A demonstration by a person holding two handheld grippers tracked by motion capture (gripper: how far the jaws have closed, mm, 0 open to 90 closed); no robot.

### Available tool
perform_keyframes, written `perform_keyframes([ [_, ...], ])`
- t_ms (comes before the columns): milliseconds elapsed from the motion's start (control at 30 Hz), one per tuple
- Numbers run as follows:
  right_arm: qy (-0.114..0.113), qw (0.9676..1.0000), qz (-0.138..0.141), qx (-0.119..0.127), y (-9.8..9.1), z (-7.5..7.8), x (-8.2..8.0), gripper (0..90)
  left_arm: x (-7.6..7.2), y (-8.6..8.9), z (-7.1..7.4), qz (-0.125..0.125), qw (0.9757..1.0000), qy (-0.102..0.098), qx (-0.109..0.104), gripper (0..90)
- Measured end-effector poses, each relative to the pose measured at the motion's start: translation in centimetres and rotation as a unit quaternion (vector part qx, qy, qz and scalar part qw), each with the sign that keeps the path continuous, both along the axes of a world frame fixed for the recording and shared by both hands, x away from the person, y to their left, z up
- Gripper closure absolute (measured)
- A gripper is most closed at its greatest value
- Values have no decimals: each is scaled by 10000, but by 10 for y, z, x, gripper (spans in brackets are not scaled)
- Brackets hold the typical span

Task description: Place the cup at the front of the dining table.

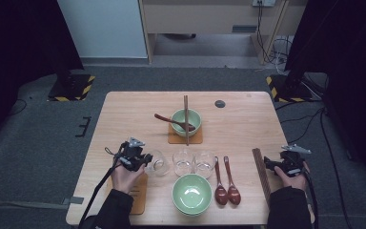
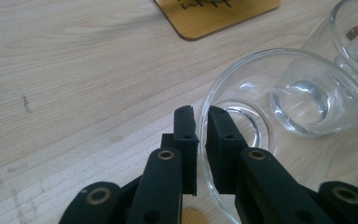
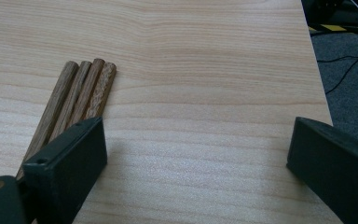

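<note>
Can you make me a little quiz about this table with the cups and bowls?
1. What does the left gripper pinch?
2. True or false: the right gripper is open.
3. How many red-brown spoons lie right of the near green bowl?

Key:
1. The rim of a tilted glass cup.
2. True; chopsticks lie by one jaw, not gripped.
3. Two.

A pale, fine-grained wooden table (image 1: pixel 124 119) is showing light tan. Two round ceramic bowls (image 1: pixel 191 193) are showing soft green, two glossy wooden spoons (image 1: pixel 232 191) reddish brown, a bundle of wooden chopsticks (image 3: pixel 77 95) streaky dark brown, and a clear glass cup (image 2: pixel 279 107) colourless between black jaws.
</note>
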State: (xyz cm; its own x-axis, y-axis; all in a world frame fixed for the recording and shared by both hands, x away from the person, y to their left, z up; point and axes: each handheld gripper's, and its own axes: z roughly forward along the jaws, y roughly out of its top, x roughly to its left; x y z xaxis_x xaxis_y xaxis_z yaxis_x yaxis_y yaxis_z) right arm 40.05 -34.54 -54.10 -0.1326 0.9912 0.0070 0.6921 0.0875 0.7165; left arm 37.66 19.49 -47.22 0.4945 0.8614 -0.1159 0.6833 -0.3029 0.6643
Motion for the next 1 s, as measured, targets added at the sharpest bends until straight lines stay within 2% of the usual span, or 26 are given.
perform_keyframes([
  [567,1,10000,-3,1,0,0,0,45,-7,4,0,43,9999,-125,11,856],
  [767,1,10000,-1,0,0,0,0,45,-9,5,1,70,9998,-175,-60,856],
  [1000,1,10000,-1,0,0,0,0,45,-12,15,9,209,9992,-281,-176,856],
])
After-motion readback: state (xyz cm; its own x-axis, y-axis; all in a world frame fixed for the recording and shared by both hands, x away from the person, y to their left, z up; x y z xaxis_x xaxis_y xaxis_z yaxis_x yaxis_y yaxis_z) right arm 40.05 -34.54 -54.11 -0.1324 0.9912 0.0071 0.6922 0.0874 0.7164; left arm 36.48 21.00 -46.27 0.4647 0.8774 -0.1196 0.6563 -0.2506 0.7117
